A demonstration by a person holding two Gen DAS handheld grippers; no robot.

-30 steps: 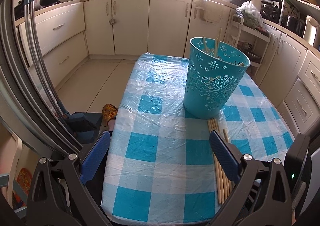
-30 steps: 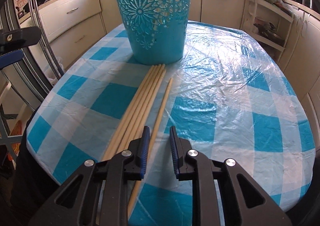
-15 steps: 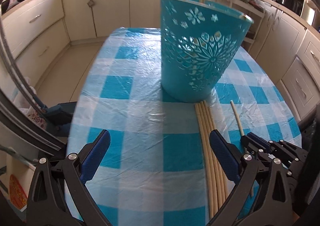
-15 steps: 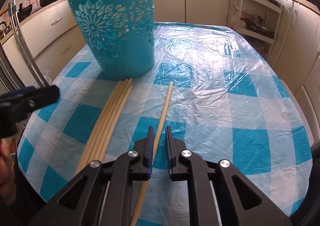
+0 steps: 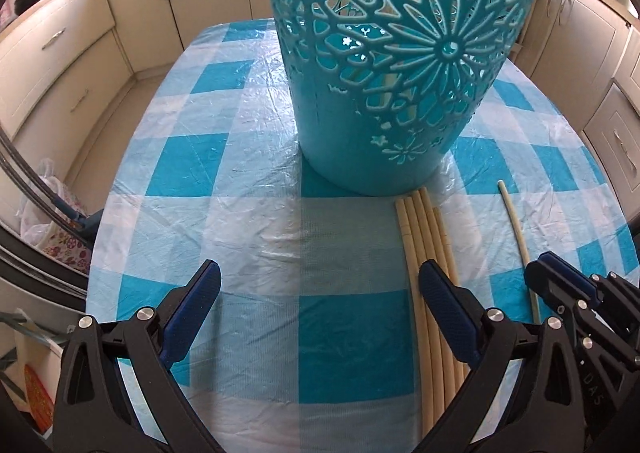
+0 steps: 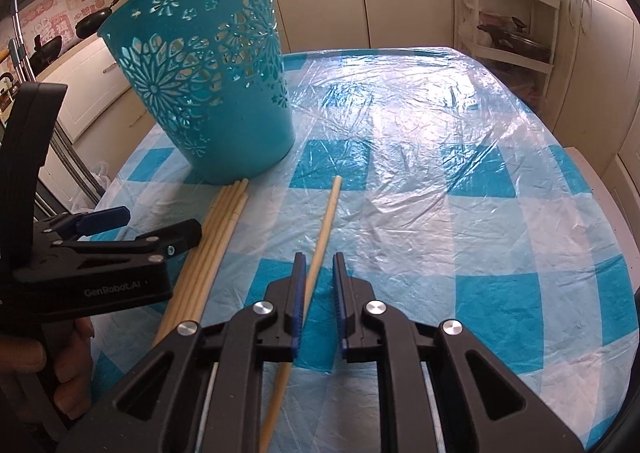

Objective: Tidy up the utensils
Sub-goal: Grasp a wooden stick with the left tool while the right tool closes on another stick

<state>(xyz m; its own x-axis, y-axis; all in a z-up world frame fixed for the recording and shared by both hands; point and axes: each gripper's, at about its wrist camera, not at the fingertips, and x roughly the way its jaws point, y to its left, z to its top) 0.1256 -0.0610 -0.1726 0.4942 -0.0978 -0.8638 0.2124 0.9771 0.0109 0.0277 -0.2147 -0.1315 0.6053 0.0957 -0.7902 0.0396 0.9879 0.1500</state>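
Observation:
A teal cut-out bin stands on the checked table with pale sticks showing through its holes. A bundle of several long wooden chopsticks lies in front of it, and a single chopstick lies apart to the right. My left gripper is wide open just above the cloth, its right finger over the bundle. My right gripper stands narrowly open around the single chopstick. That chopstick lies near the left pad, with a gap left on its other side.
The table has a blue-and-white cloth under crinkled plastic, and its left edge drops to the floor. Cream cabinets ring the room. A white shelf rack stands beyond the far right corner. A hand holds the left gripper.
My left gripper has come down and forward toward the bin, which now fills the top of its view. My right gripper's jaws have narrowed and now have the single chopstick between them.

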